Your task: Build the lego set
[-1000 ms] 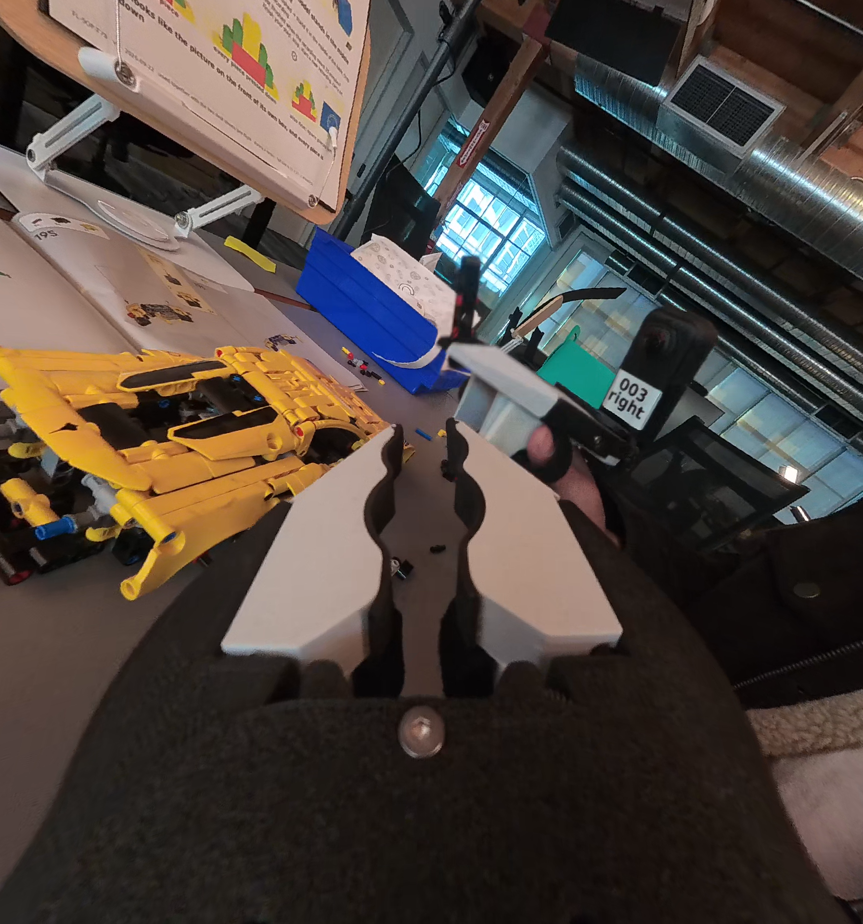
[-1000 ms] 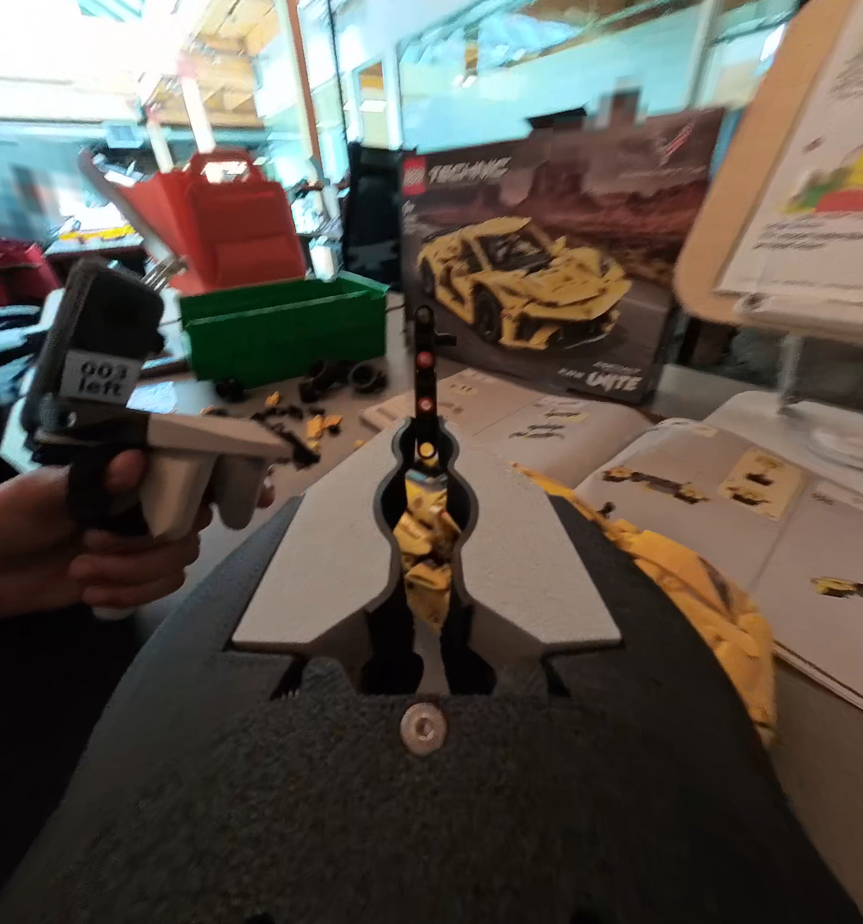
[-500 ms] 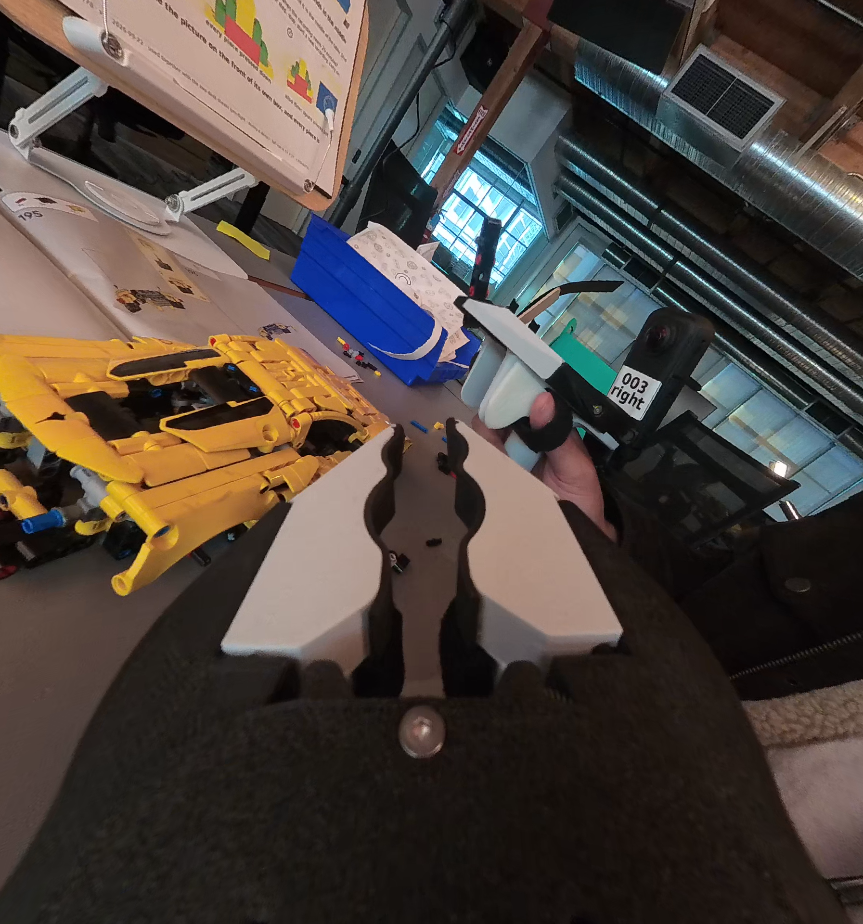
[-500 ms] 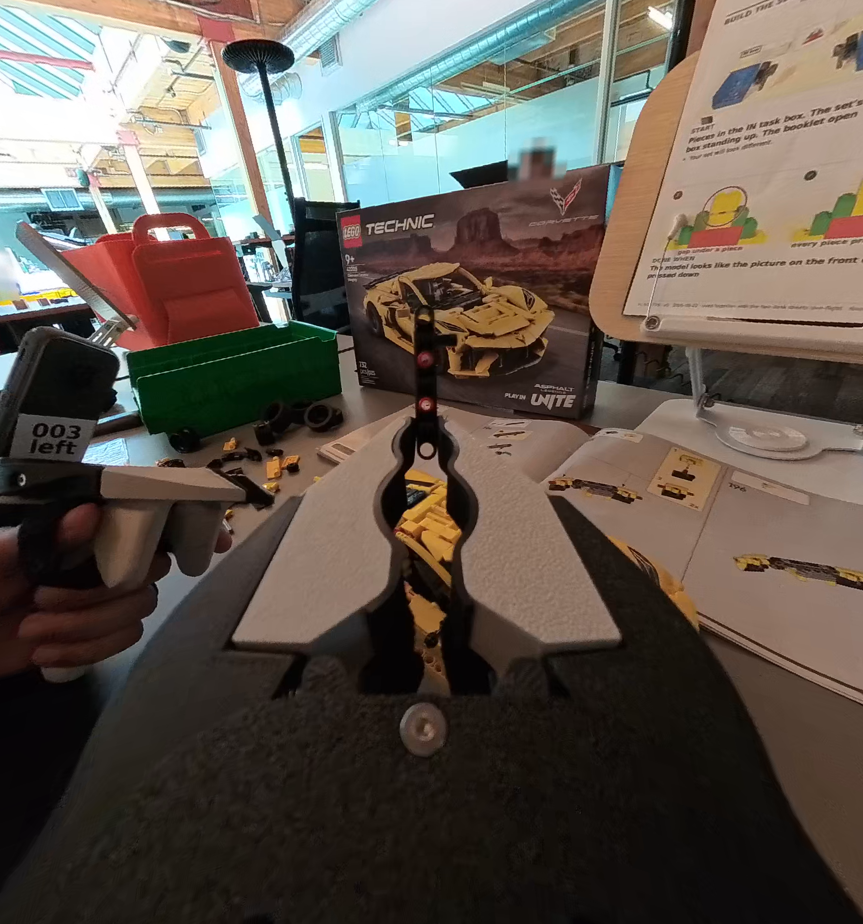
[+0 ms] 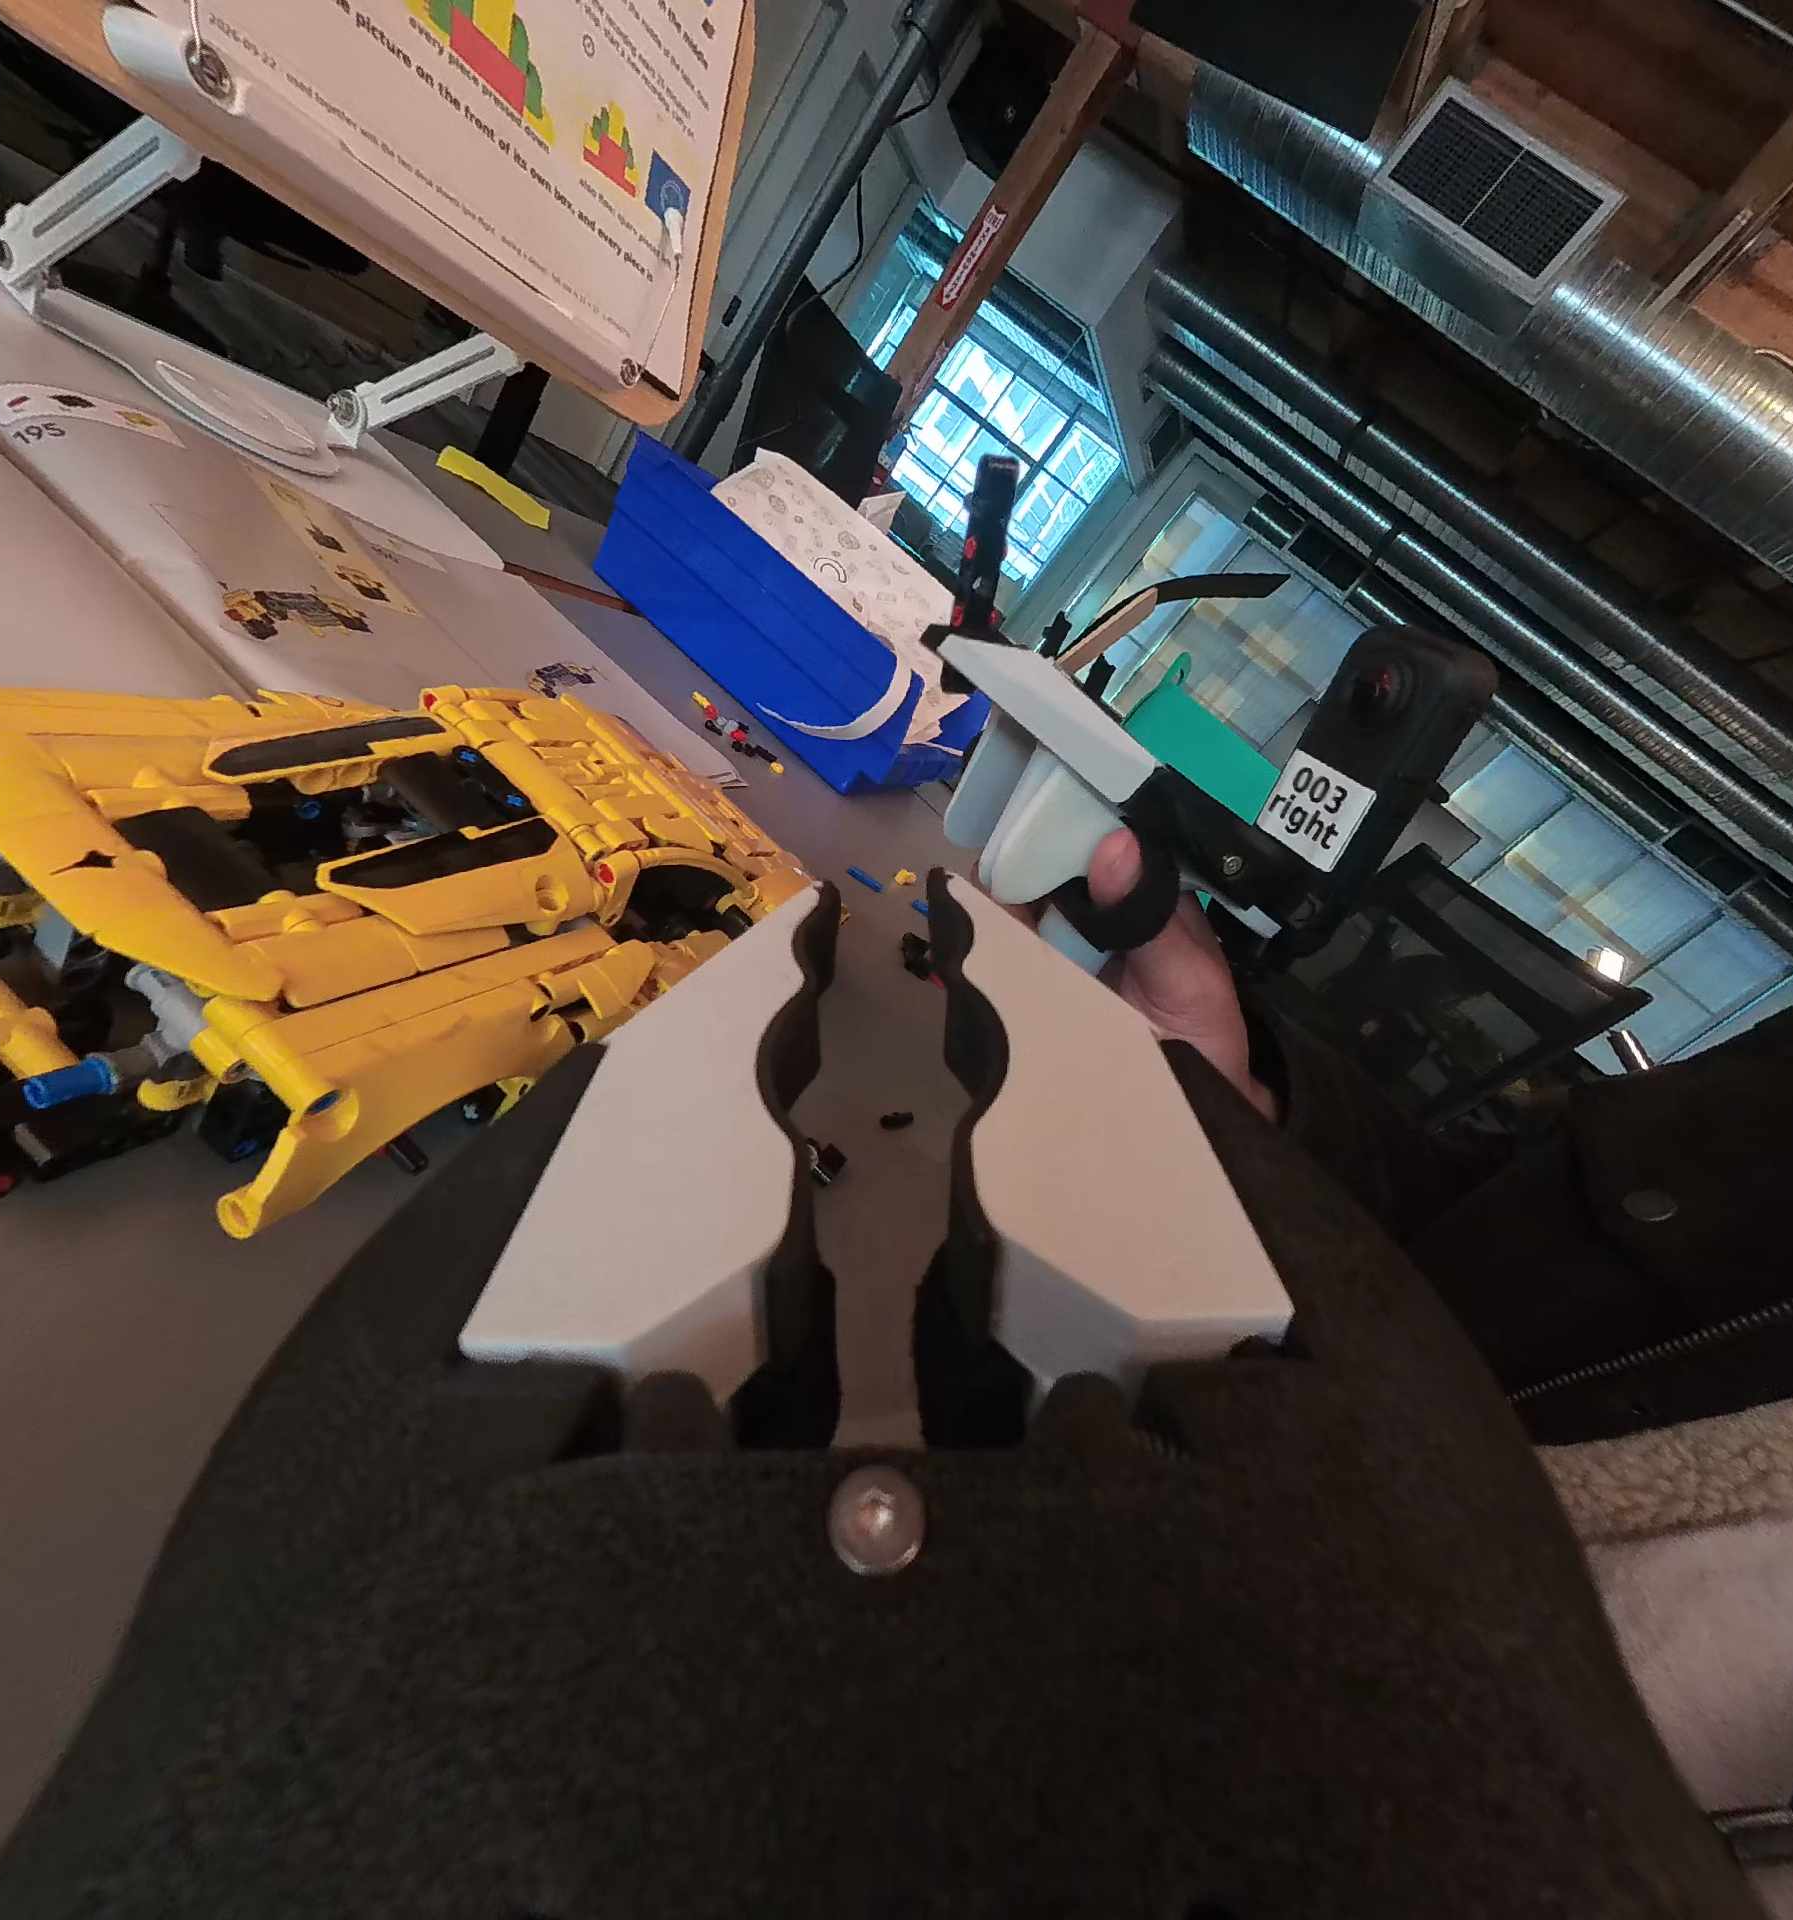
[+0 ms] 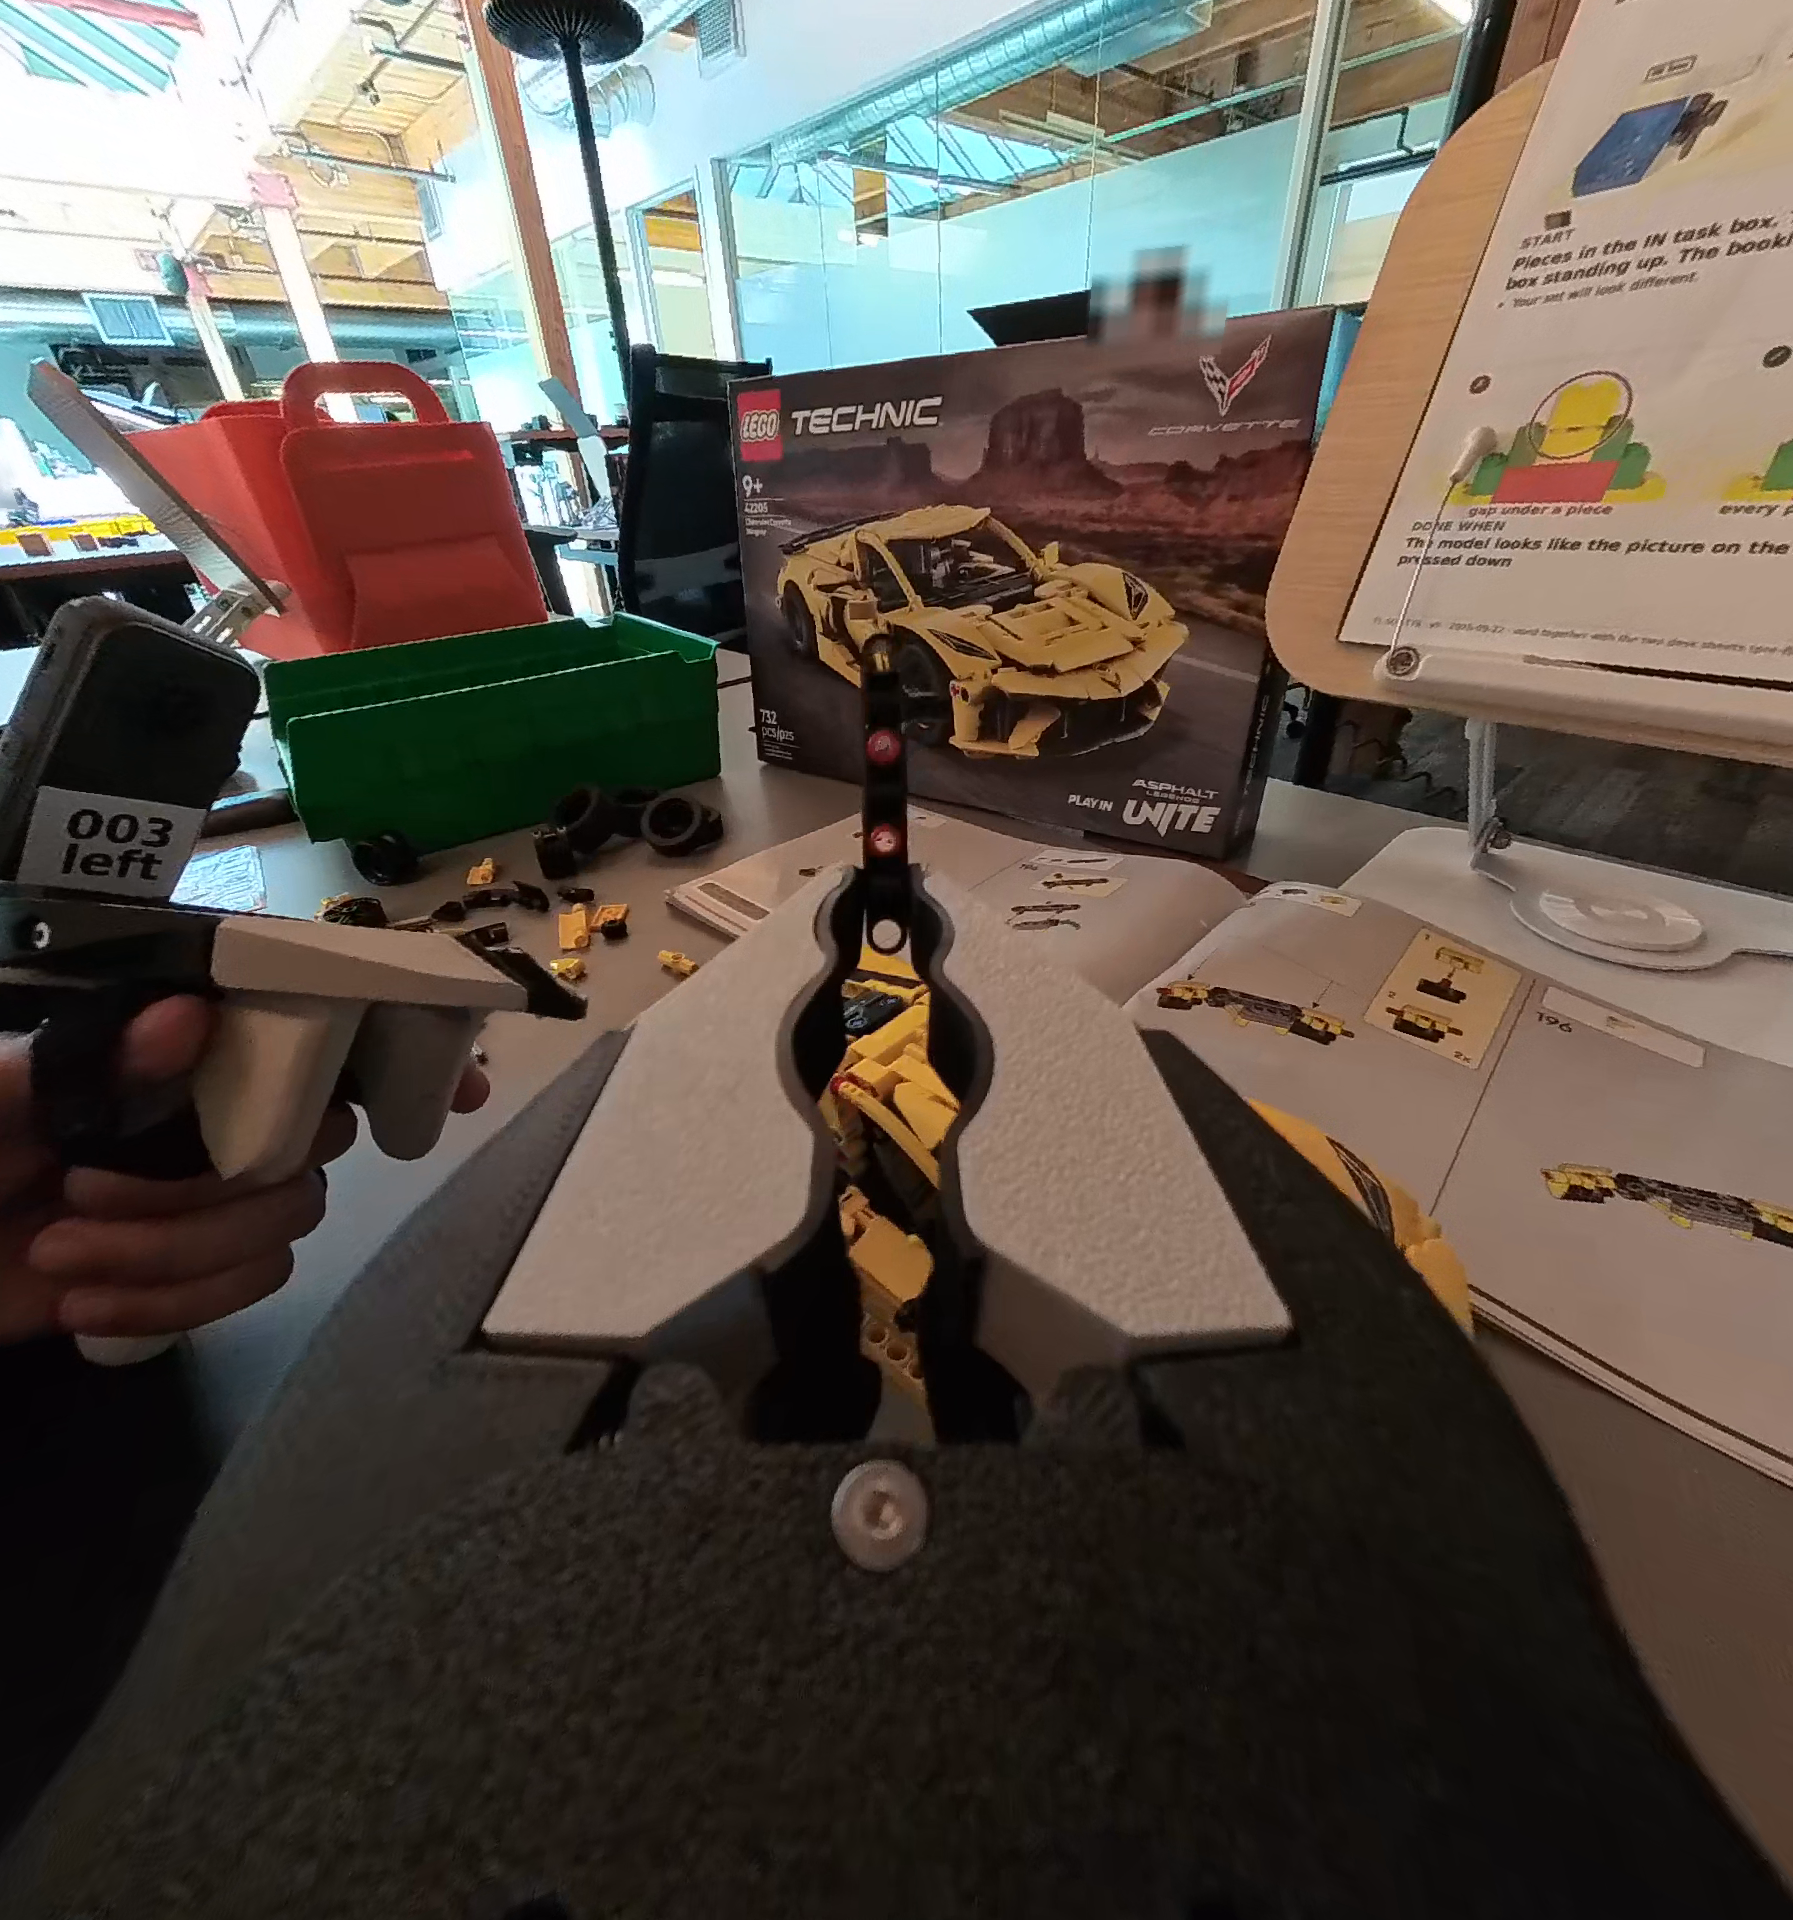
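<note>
Here, grey table [image 5: 92,1403] bearing open instruction booklet [image 6: 1598,1091] and part-built yellow car model [image 5: 352,894], the latter near the middle, beside the booklet. Beyond, set box [image 6: 1027,582] upright, green bin [image 6: 497,727] beside it. Left gripper [image 5: 876,904] released, empty above loose pieces. Right gripper [image 6: 884,914] clenched on upright black beam [image 6: 881,769] with red pins.

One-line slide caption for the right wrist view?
Right gripper clamps an upright black beam above the yellow car; left gripper alongside, set box behind.
</note>
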